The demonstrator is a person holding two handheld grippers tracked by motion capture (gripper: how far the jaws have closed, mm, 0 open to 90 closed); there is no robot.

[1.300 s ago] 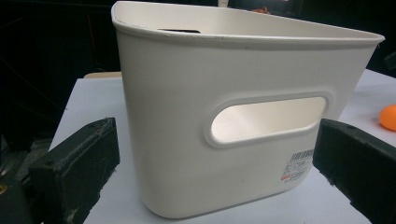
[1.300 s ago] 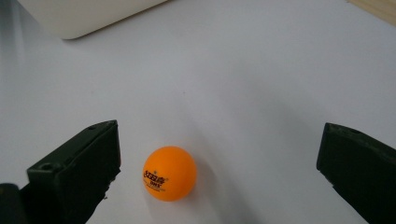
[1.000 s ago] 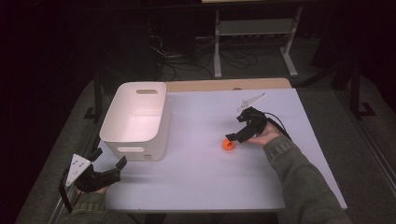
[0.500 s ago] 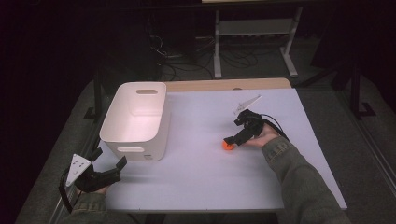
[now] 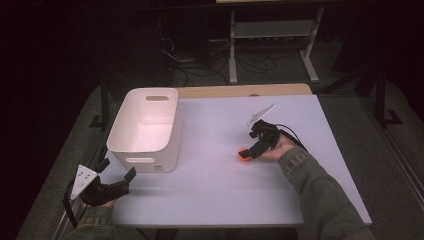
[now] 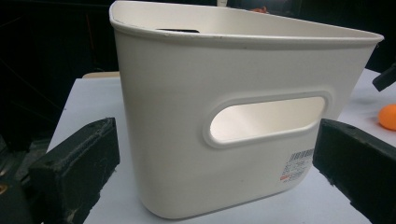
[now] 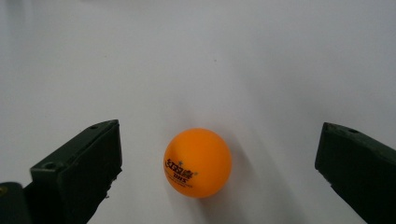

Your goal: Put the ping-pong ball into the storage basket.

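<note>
An orange ping-pong ball (image 5: 243, 154) (image 7: 198, 162) lies on the white table, right of centre. My right gripper (image 5: 252, 148) (image 7: 219, 163) is open, tilted down over the ball, which rests between its two jaws untouched. A white plastic bin (image 5: 145, 129) (image 6: 233, 116) with handle slots stands at the left of the table. My left gripper (image 5: 117, 175) (image 6: 210, 168) is open near the front left corner, pointed at the bin's near wall and a short way from it. The ball (image 6: 387, 116) also peeks past the bin in the left gripper view.
The table's bare white top (image 5: 215, 190) stretches between bin and ball. A wooden strip (image 5: 240, 91) runs along the far edge. Beyond it stand a metal shelf frame (image 5: 270, 35) and cables on a dark floor.
The right gripper has edged down and nearer to the ball. The left gripper and the bin have stayed put.
</note>
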